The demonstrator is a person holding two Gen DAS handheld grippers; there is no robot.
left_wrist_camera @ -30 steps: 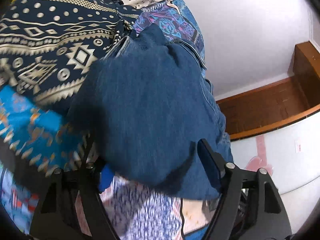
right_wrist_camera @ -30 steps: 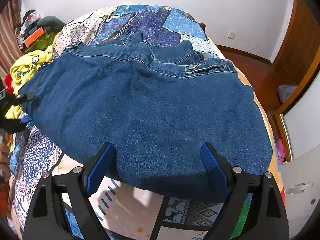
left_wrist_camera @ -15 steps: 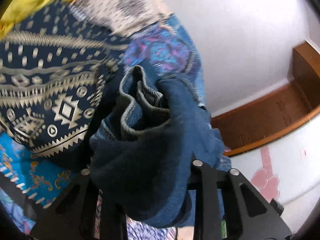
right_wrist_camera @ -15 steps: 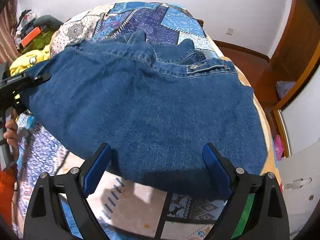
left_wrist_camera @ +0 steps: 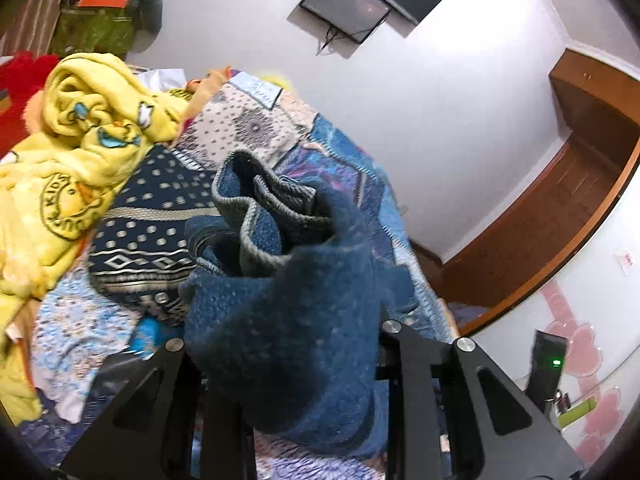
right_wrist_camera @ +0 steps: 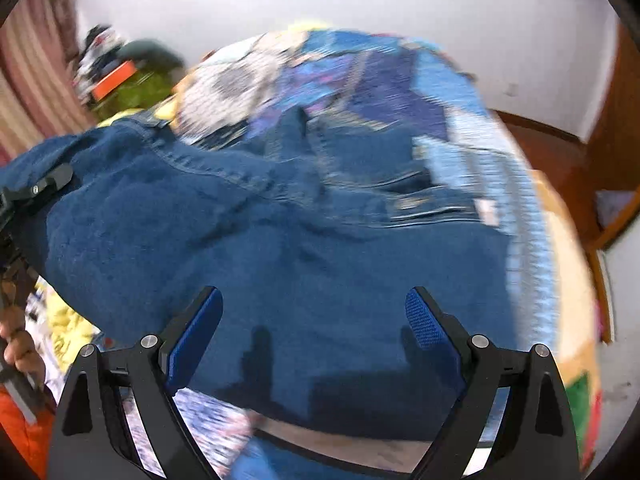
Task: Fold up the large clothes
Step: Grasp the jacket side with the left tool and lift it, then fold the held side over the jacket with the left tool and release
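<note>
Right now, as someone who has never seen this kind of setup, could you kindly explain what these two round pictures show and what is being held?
There is no robot here: a person carries a hand-held two-finger gripper in each hand, and each gripper has a wide-angle camera looking forward along its fingers. That is why the pictures look round and bent.

The left wrist picture shows the left gripper shut on a bunched fold of the blue denim garment, lifted above the patterned bedspread. A yellow blanket lies crumpled further back on the bed.

The right wrist picture shows the right gripper with its blue pads wide apart, hovering over the spread part of the same garment and holding nothing. At its left edge you can see the left gripper pinching the denim, and the person's hand below it.
</note>
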